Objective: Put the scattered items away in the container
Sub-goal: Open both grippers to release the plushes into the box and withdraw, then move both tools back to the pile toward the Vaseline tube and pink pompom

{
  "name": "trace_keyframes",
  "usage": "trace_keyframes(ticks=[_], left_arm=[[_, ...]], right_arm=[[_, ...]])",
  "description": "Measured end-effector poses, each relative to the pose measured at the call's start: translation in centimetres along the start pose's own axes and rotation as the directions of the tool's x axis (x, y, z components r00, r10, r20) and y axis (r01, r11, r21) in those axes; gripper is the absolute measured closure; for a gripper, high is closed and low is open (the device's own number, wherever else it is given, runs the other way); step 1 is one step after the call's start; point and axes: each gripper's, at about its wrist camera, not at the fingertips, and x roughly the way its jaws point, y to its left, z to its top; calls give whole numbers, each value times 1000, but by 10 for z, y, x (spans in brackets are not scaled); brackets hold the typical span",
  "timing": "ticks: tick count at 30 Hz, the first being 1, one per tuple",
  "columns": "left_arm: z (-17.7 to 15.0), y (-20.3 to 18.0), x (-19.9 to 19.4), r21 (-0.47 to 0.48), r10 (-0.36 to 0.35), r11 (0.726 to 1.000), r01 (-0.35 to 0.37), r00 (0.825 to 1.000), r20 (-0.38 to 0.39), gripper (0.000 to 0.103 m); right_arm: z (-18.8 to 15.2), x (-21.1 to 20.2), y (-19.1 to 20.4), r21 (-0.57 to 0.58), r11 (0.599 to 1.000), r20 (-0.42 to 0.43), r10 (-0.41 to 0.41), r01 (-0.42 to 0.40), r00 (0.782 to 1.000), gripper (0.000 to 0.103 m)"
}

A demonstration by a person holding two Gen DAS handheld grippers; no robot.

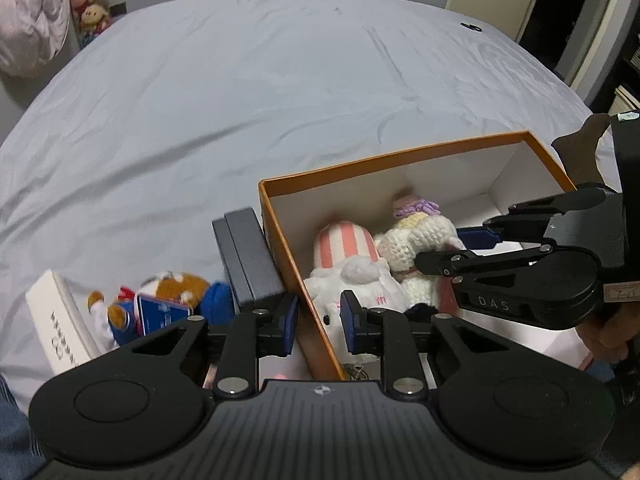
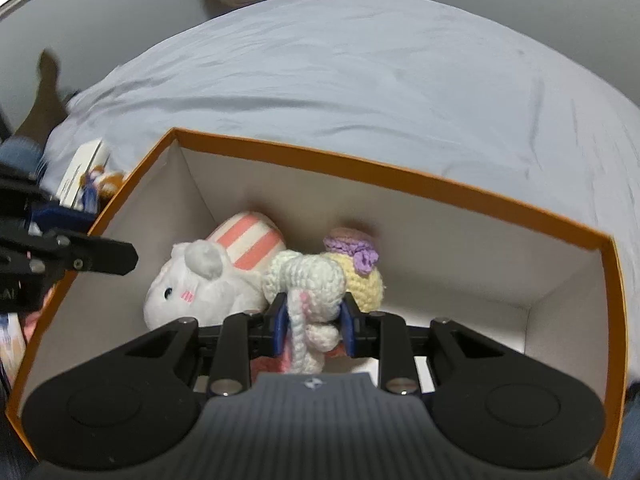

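With the right gripper [image 2: 313, 326] clamped on the white crocheted doll [image 2: 308, 288] inside the orange-rimmed cardboard box [image 2: 400, 172], we should lower it beside the white plush rabbit [image 2: 196, 288] before releasing, while the empty left gripper [image 1: 319, 322] straddles the box wall, jaws apart.

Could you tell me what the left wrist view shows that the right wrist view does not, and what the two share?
Only the left wrist view shows the dark flat case beside the orange box and the open left tongs straddling its near wall. Only the right wrist view shows the right tongs shut on the crocheted doll inside the box. Both show the box on the bed, the striped white plush in it, and the bear toy and white box outside.
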Motion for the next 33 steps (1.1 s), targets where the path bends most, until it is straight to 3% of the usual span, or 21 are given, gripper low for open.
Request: trace_keyframes(ticks=[5,7,10,16,19,26,31,33], left_arm=[[9,0,8,29,-15,999,14,1000,17,77],[8,2,7,25,-22,999,21,1000,16,77],[4,6,1,14,-32,999,32,999,37,77],[-4,8,-18,21,0,1000,-1,997,75,74],[-6,13,-28,7,5,1000,-5,996,89,73],[-14,32,-45,-71,11,998,-4,995,101,73],[-25,47,-64,-100,68,993,-55,990,127,73],[-29,54,-74,-121,82,990,-65,987,135,71]], right_arm=[[4,1,-10,85,996,-6,-30,30,1000,73],[4,1,-12,89,996,-7,-30,31,1000,72],[3,2,-3,63,997,-7,-46,46,999,62],[1,-3,2,56,996,12,-73,73,997,59],[-1,-7,6,56,996,24,-72,71,997,50],[-5,-18,7,67,994,38,-91,89,995,48],[-11,-45,17,68,993,124,-103,95,987,47],[-15,-61,27,66,995,185,-81,70,979,38]])
